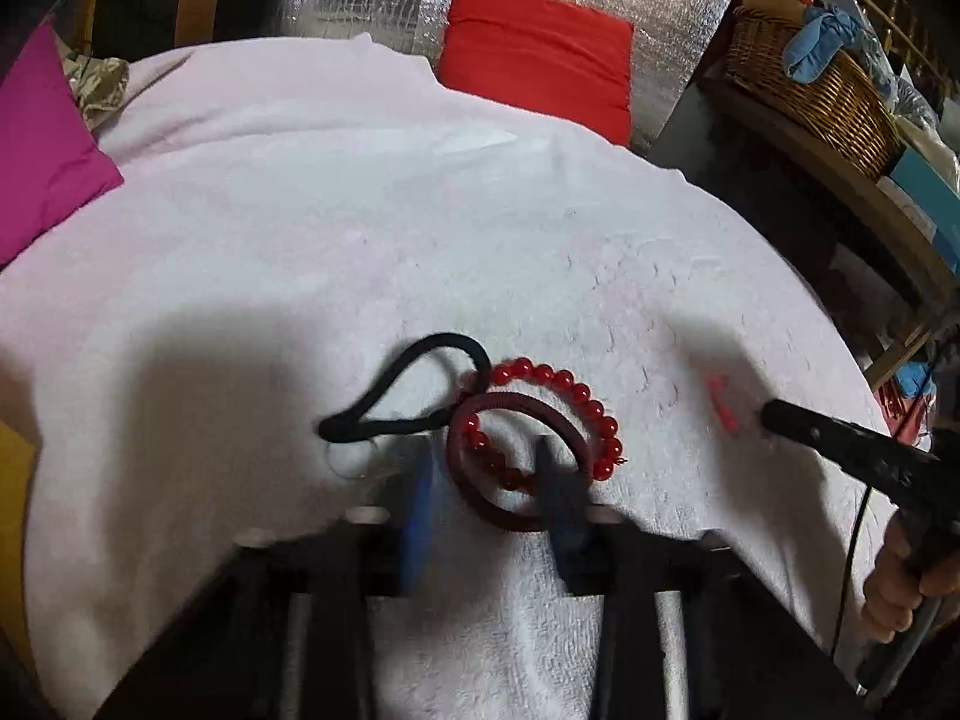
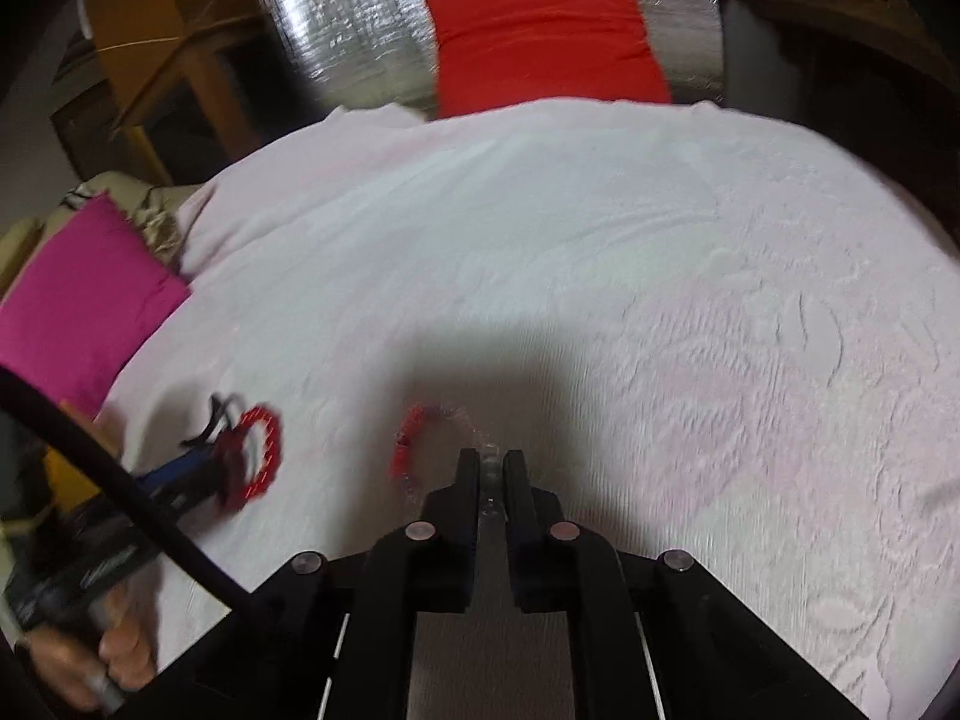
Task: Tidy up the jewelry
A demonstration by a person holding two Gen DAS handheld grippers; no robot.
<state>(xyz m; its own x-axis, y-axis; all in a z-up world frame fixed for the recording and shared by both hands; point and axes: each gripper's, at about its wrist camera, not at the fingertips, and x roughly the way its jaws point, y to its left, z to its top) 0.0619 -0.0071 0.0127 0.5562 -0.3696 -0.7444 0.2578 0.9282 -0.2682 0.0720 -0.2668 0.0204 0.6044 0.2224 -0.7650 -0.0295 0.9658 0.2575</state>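
In the left wrist view a red bead bracelet (image 1: 576, 396), a dark red band (image 1: 474, 480) and a black hair tie (image 1: 414, 390) lie overlapping on the white towel (image 1: 360, 240). My left gripper (image 1: 489, 468) is open, its blue fingers astride the dark red band. My right gripper (image 2: 491, 462) is shut on a red and clear bead bracelet (image 2: 414, 438) that trails left onto the towel. The right gripper's tip also shows in the left wrist view (image 1: 774, 417), beside a blurred red streak (image 1: 723, 399).
A magenta cushion (image 1: 42, 150) lies at the left, a red cushion (image 1: 540, 48) at the back on silver foil. A wicker basket (image 1: 810, 90) with blue gloves stands on a shelf at the right. The towel's right edge drops off near the right hand.
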